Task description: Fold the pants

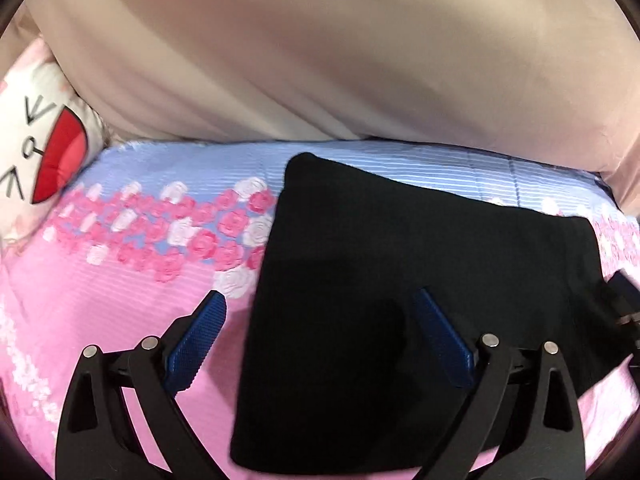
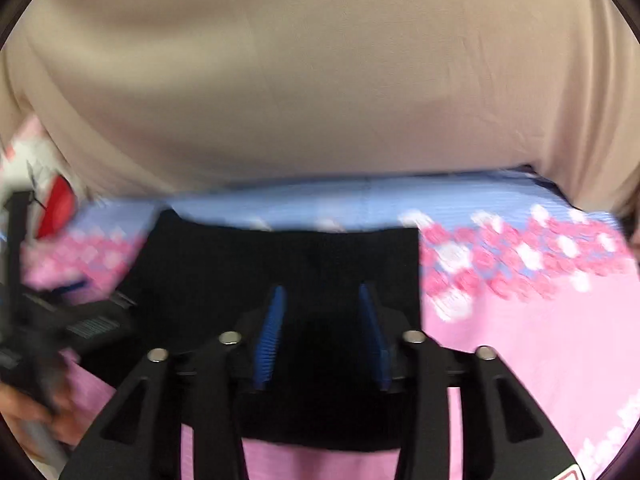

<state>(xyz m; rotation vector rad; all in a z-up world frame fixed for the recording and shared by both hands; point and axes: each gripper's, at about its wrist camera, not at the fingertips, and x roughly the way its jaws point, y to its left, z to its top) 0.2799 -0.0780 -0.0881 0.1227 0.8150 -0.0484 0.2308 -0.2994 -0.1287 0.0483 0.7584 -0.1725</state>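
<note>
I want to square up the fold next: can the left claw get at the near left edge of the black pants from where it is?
Probably yes. The left claw is open and holds nothing, the black pants lie flat on the floral bedsheet, and that edge runs between its fingers with nothing over it.

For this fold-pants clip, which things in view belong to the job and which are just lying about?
Job:
black pants, folded on the bed
left gripper, open
right gripper, open

Lying about:
floral bedsheet
cartoon-face pillow
beige curtain
</note>
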